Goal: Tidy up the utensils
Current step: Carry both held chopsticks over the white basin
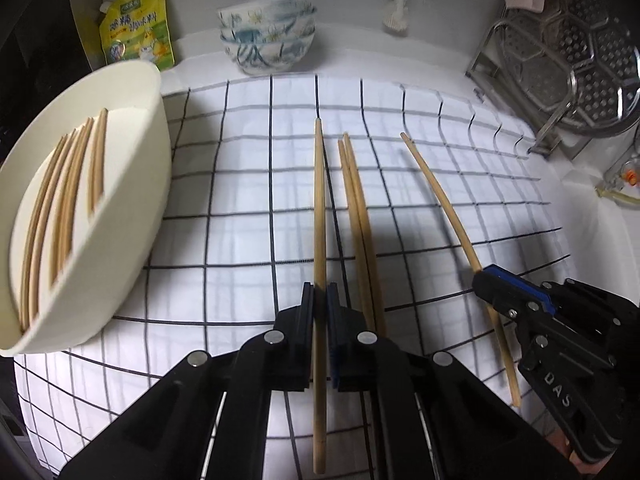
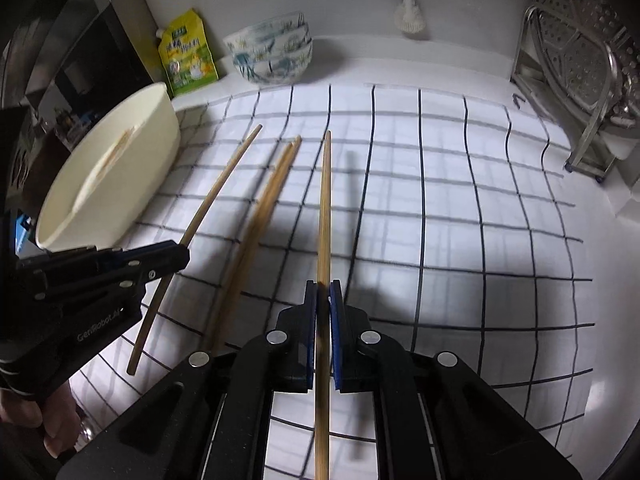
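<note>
lifting two chopsticks at once off the checked cloth (image 1: pixel 400 184) that covers the desk, a person works both tools toward the cream tub (image 1: pixel 132 184) at the cloth's left edge, where several sticks already lie side by side. left claw (image 1: pixel 320 300) is clamped on one chopstick (image 1: pixel 319 200), gripped well back from its thin end; right claw (image 2: pixel 323 292) is clamped on another chopstick (image 2: pixel 325 200) in much the same way. a loose pair (image 1: pixel 356 208) lies on the cloth between the two held sticks, touching each other along their length. the step in hand looks like carrying both sticks to the tub; doing it well likely means keeping each stick level, clearing the loose pair without nudging it, and lowering the sticks lengthwise so they settle parallel to those inside. each chopstick is plain pale wood, long, slim and tapering toward the far tip. stacked patterned bowls (image 1: pixel 268 36) stand by the back edge.
</note>
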`<state>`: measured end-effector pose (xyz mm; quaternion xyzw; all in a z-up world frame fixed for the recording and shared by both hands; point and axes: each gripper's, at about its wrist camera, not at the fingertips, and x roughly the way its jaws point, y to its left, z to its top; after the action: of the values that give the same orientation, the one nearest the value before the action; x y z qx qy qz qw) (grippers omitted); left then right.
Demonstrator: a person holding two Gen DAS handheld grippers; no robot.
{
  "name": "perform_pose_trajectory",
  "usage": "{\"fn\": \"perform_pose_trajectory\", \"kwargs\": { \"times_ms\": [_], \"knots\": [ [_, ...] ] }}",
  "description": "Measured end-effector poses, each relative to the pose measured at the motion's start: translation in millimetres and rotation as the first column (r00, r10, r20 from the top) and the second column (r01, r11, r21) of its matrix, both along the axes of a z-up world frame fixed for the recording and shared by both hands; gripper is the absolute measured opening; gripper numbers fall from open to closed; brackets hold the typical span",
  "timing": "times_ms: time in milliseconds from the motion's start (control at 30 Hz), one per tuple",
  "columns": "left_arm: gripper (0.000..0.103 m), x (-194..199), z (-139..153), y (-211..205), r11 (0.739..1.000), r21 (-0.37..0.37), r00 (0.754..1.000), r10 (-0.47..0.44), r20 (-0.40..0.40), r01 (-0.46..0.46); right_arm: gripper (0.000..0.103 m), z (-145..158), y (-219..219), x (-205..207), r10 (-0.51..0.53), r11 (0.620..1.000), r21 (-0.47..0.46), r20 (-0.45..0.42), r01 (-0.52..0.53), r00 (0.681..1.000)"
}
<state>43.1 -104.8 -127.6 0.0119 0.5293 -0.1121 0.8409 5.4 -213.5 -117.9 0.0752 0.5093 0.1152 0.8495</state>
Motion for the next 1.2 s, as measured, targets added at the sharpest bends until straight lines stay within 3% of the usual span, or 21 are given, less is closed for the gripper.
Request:
{"fn": "perform_pose_trajectory", "kwargs": {
  "times_ms": [300, 600, 867, 1200],
  "knots": [
    [0.007, -4.7, 62.3, 38.7, 0.999, -0.035, 0.995, 0.008, 0.101, -0.004, 0.006, 53.3, 23.9, 17.9, 0.016, 0.999, 0.041, 0.085, -0.020, 0.996],
    [0.007, 8.1, 97.6, 120.6, 0.992, -0.023, 0.975, 0.129, 0.180, -0.127, 0.006, 95.4, 105.9, 60.8, 0.116, 0.989, 0.075, 0.170, -0.130, 0.979],
    [0.007, 32.2, 89.4, 200.1, 0.969, 0.003, 0.953, 0.242, 0.184, -0.247, 0.006, 99.6, 198.8, 105.1, 0.222, 0.964, 0.111, 0.169, -0.242, 0.960],
    [0.007, 63.3, 56.3, 243.3, 0.960, 0.028, 0.953, 0.274, 0.129, -0.279, 0.006, 60.4, 261.0, 134.7, 0.267, 0.956, 0.118, 0.044, -0.270, 0.963]
  ]
}}
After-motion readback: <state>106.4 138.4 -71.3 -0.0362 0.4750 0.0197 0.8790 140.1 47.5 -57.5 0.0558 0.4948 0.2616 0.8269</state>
